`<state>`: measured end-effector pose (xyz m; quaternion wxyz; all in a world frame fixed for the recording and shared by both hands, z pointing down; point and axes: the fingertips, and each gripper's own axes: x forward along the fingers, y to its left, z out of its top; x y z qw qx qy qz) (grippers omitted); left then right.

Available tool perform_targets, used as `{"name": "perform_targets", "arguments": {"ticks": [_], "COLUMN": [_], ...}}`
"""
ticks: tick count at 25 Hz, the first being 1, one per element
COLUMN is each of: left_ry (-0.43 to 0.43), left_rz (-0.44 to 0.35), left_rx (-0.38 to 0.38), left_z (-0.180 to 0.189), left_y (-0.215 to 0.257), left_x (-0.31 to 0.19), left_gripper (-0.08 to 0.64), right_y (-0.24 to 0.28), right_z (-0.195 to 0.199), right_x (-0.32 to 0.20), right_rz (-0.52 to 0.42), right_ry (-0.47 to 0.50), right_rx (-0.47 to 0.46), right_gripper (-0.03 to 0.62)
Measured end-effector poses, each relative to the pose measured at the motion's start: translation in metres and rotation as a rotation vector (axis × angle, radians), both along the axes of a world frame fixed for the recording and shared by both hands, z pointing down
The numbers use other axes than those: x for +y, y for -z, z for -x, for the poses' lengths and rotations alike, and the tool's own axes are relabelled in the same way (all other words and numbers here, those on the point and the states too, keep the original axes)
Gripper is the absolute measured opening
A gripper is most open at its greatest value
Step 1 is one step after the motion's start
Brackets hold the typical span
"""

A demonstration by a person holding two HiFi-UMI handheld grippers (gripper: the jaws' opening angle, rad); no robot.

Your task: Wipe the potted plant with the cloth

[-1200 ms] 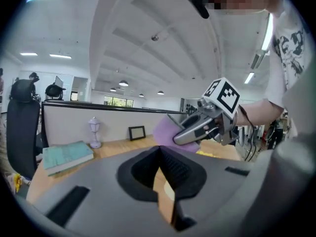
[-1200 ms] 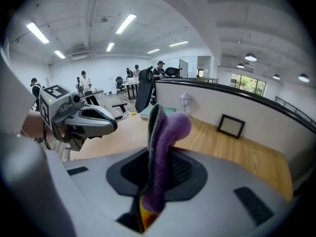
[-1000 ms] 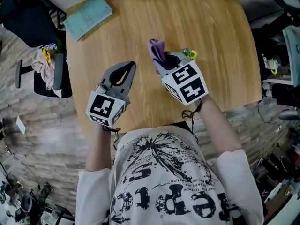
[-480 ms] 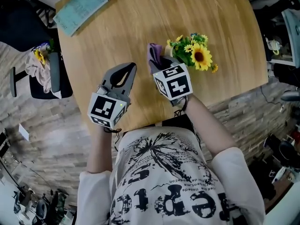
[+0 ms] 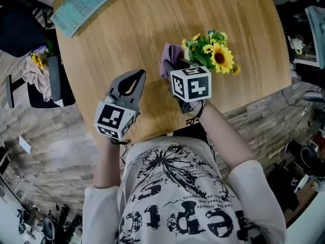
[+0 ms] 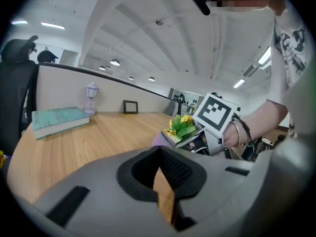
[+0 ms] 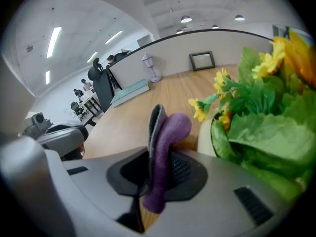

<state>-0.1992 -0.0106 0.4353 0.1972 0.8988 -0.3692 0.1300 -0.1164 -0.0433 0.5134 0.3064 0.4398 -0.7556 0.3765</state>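
Observation:
A potted plant [image 5: 212,55] with yellow sunflowers and green leaves stands on the round wooden table [image 5: 152,29] near its right front edge. My right gripper [image 5: 172,65] is shut on a purple cloth [image 5: 169,58], which sticks up beside the plant's left side. In the right gripper view the cloth [image 7: 163,152] hangs between the jaws and the plant [image 7: 266,132] with its pale pot rim [image 7: 206,137] fills the right. My left gripper [image 5: 133,80] hovers shut and empty over the table, left of the right one. The left gripper view shows the plant [image 6: 181,127] and the right gripper's marker cube [image 6: 214,113].
A teal book [image 5: 81,4] lies at the table's far left. A small lamp figure [image 6: 91,98] and a picture frame [image 6: 131,106] stand at the table's far edge. A black office chair [image 5: 35,60] with cloth on it is left of the table.
Both grippers have come down toward the table. The right gripper has rolled, its marker cube now faces up, and the plant has come fully into view beside the cloth.

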Motion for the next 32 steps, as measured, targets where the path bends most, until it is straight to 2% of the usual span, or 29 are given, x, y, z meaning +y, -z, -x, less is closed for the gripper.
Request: {"name": "perform_targets", "arguments": {"ticks": [3, 8, 15, 25, 32], "left_ry": [-0.027, -0.059, -0.074, -0.094, -0.122], "left_rz": [-0.004, -0.012, -0.011, -0.05, -0.008], "left_rx": [0.0, -0.004, -0.002, -0.005, -0.016], "left_z": [-0.008, -0.016, -0.027, -0.048, -0.067], "left_y": [-0.001, -0.001, 0.0, 0.009, -0.005], "left_x": [0.001, -0.002, 0.0, 0.004, 0.018], "left_gripper": [0.003, 0.003, 0.003, 0.003, 0.003], "right_y": [-0.003, -0.006, -0.011, -0.015, -0.015], "right_z": [-0.004, -0.016, -0.035, -0.054, -0.064], "right_x": [0.004, 0.008, 0.022, 0.042, 0.061], "right_rz": [0.013, 0.081, 0.111, 0.123, 0.156], "right_ry": [-0.031, -0.156, -0.174, -0.129, -0.068], "right_rx": [-0.026, -0.117, -0.121, -0.114, -0.134], "right_gripper": [0.075, 0.077, 0.08, 0.083, 0.083]}}
